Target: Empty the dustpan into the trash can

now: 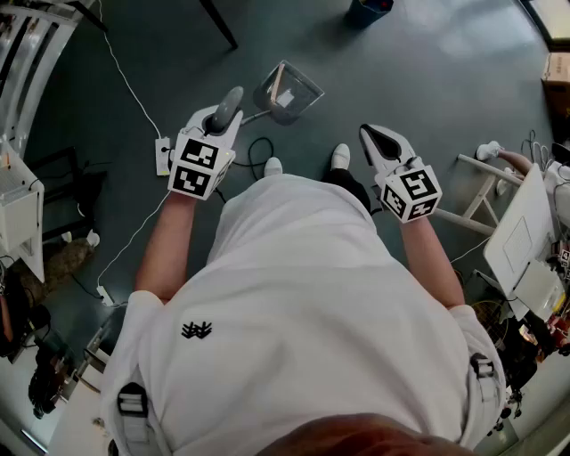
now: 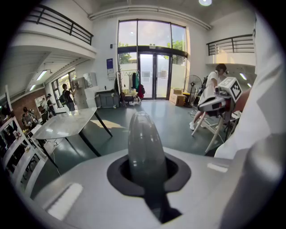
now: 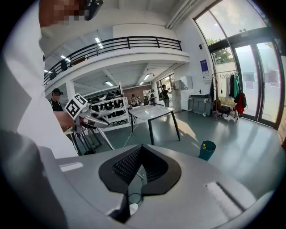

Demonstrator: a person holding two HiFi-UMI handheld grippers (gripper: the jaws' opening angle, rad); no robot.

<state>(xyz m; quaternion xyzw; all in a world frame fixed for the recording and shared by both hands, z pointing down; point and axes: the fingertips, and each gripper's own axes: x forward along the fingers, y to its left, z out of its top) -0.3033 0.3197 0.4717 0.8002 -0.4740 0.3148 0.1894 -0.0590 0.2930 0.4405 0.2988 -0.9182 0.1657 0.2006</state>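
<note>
My left gripper (image 1: pixel 220 122) is shut on the grey handle (image 2: pixel 145 143) of the dustpan. The translucent grey pan (image 1: pixel 287 92) hangs out ahead of it in the head view, over the dark floor, with a bit of pale litter inside. The teal trash can (image 1: pixel 368 10) stands far ahead at the top edge, and in the right gripper view the trash can (image 3: pixel 207 150) shows on the floor at the right. My right gripper (image 1: pixel 375 136) is held level beside my body, shut with nothing in it; its jaws (image 3: pixel 138 154) meet in a closed line.
A black table leg (image 1: pixel 219 23) slants across the floor beyond the pan. A power strip (image 1: pixel 163 156) and cables lie on the floor at the left. White shelving (image 1: pixel 22 53) stands far left, and a white stand (image 1: pixel 485 191) and cluttered desk at the right.
</note>
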